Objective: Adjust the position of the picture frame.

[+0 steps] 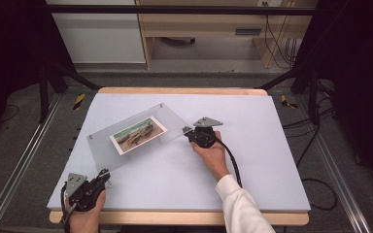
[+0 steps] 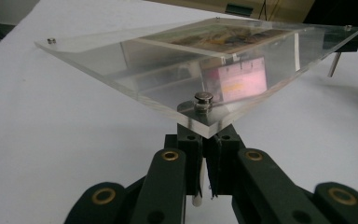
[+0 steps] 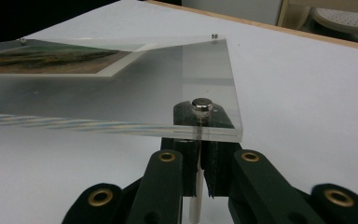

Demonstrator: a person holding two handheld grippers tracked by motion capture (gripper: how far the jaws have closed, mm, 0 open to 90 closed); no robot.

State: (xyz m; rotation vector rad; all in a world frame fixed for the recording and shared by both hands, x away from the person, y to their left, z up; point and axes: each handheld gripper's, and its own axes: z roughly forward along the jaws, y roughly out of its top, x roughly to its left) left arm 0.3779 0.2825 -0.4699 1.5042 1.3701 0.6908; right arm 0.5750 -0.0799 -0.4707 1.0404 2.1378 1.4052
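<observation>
Your left claw (image 1: 106, 174) at the lower left and right claw (image 1: 188, 130) at centre each pinch closed on a standoff leg under opposite corners of the clear acrylic photo frame (image 1: 136, 133). The frame hangs above the surface (image 1: 252, 160), its long axis running diagonally between them. In the left gripper view the frame (image 2: 121, 60) tilts; the right gripper view shows the corner bolt (image 3: 201, 104) just above the jaws.

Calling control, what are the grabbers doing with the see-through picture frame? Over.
Left hand-held gripper and right hand-held gripper shut on posts under opposite corners. Acrylic frame held above table. Nothing in the way.
</observation>
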